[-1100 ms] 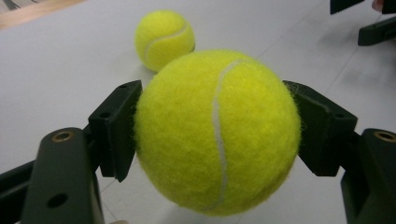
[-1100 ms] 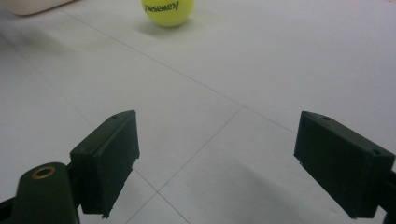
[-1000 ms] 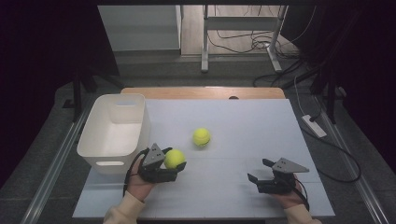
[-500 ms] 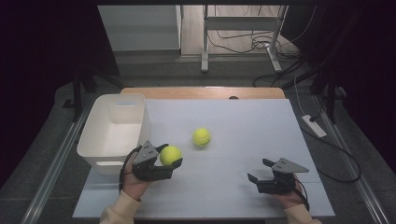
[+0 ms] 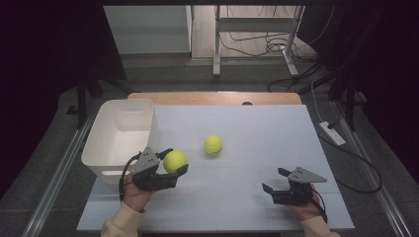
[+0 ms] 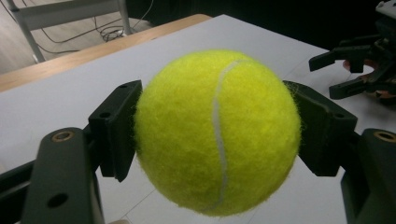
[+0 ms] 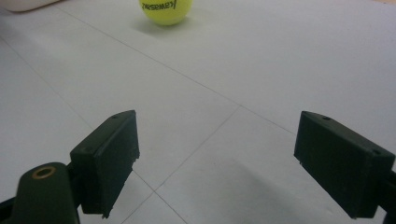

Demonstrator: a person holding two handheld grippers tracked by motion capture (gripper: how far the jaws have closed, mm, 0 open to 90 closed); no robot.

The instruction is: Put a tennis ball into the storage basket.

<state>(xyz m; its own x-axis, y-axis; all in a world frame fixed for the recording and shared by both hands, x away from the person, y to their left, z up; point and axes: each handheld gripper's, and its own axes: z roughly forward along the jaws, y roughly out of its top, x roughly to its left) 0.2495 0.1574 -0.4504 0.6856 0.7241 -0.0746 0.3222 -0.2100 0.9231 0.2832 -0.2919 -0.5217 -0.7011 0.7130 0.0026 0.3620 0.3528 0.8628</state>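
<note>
My left gripper (image 5: 174, 162) is shut on a yellow tennis ball (image 5: 175, 160), held above the table just right of the white bin (image 5: 106, 140). Up close in the left gripper view the ball (image 6: 217, 133) sits squeezed between both black pads (image 6: 116, 128). A second tennis ball (image 5: 213, 144) lies on the table's middle; the right gripper view shows this ball (image 7: 166, 10) far ahead at the top edge. My right gripper (image 5: 274, 180) rests low at the front right, open, with nothing between its pads (image 7: 109, 161). The right gripper (image 6: 345, 70) also appears far off in the left gripper view.
The white table (image 5: 257, 133) has a wooden strip (image 5: 212, 98) along its far edge. The bin stands at the left side. A power strip (image 5: 331, 132) and cables lie on the floor to the right. Desk legs stand beyond the table.
My left gripper has lifted with the ball and shifted a little left and away, toward the bin. The right gripper and the loose ball have stayed put.
</note>
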